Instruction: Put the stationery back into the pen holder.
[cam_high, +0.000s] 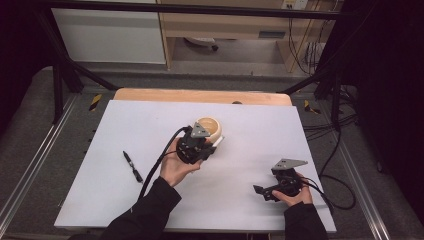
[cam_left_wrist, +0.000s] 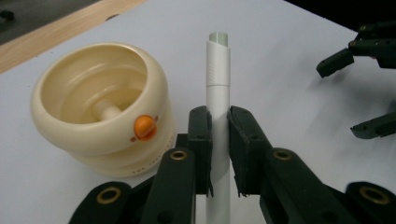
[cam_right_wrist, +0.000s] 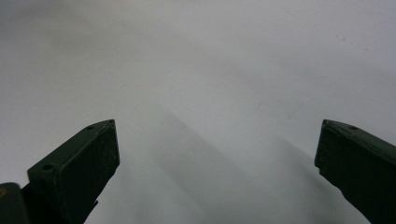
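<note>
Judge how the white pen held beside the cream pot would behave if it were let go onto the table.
The white pen looks rigid, straight between the left claw pads. Its round, smooth barrel would probably roll on the flat table. Slim and plastic-looking, it is likely light.

Cream holder (cam_left_wrist: 100, 109) just left of the held white pen (cam_left_wrist: 218, 88), black pen (cam_high: 132, 166) far left, bare sheet (cam_high: 240, 195) between tongs

White pen (cam_left_wrist: 218, 93), cream holder (cam_left_wrist: 100, 109), orange knob (cam_left_wrist: 144, 126)

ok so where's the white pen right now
The white pen is clamped in the left gripper, just right of the cream holder in the left gripper view, near the table's middle.
</note>
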